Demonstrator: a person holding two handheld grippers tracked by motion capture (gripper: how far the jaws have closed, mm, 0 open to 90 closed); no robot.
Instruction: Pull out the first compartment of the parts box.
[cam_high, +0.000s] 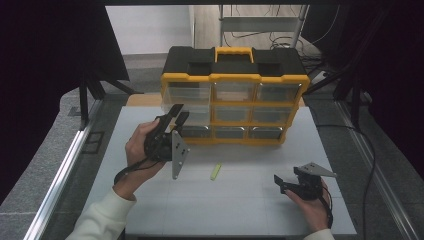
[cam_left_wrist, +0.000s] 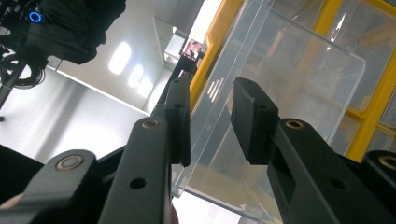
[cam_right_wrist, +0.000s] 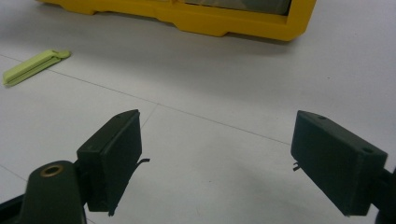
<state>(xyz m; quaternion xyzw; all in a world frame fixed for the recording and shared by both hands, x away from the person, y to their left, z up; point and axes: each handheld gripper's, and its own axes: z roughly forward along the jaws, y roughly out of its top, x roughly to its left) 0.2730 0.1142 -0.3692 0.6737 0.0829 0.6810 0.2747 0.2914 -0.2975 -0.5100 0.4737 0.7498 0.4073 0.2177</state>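
Right claw (cam_right_wrist: 217, 163) wide open, empty, over table (cam_high: 250, 200); left claw (cam_left_wrist: 210, 121) part-open astride clear drawer (cam_left_wrist: 280, 93); no legible writing.

Even overhead light keeps the white worktop (cam_high: 240, 195) bright against dark, murky edges. Ceiling lamps glare beyond the left jaws and streak the clear drawer (cam_left_wrist: 280, 107) between them; near jaws look soft.

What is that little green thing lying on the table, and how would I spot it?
Start at the yellow and black drawer cabinet standing at the far side of the white table. On the bare tabletop just in front of it lies a small, flat, pale green clip. It is the one loose item there, lying between the left gripper and the right gripper.
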